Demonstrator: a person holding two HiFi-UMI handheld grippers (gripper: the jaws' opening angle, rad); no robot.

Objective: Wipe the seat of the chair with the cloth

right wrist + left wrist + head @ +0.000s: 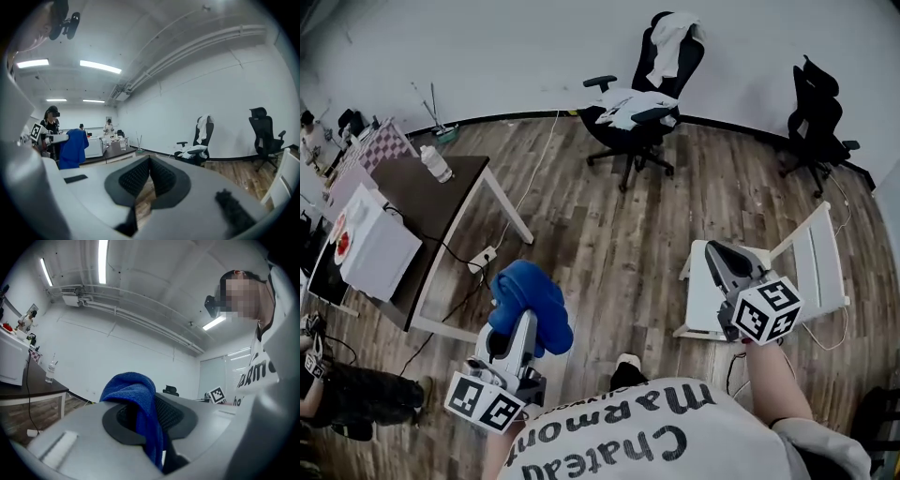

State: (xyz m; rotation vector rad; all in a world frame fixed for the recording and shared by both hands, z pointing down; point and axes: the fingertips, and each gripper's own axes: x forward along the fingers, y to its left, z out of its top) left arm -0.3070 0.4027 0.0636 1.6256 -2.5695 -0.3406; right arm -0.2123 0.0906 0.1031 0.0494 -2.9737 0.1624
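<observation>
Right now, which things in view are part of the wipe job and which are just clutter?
Job: blue cloth; left gripper, shut on it; right gripper, empty; white chair, likely the one to wipe.
Lying about: black office chair draped with clothes; second office chair; table; bottle.

We are pinching the blue cloth [530,300] between the jaws of the left hand-held gripper [517,328]. It is bunching into a soft lump above the jaw tips, and one fold is hanging down between them. The white chair [820,258] is standing upright on the wood floor just beyond the right hand-held gripper [719,255]. Its slatted back is rising to that gripper's right, and its flat seat [698,300] is lying partly beneath the gripper, well apart from the cloth.
</observation>
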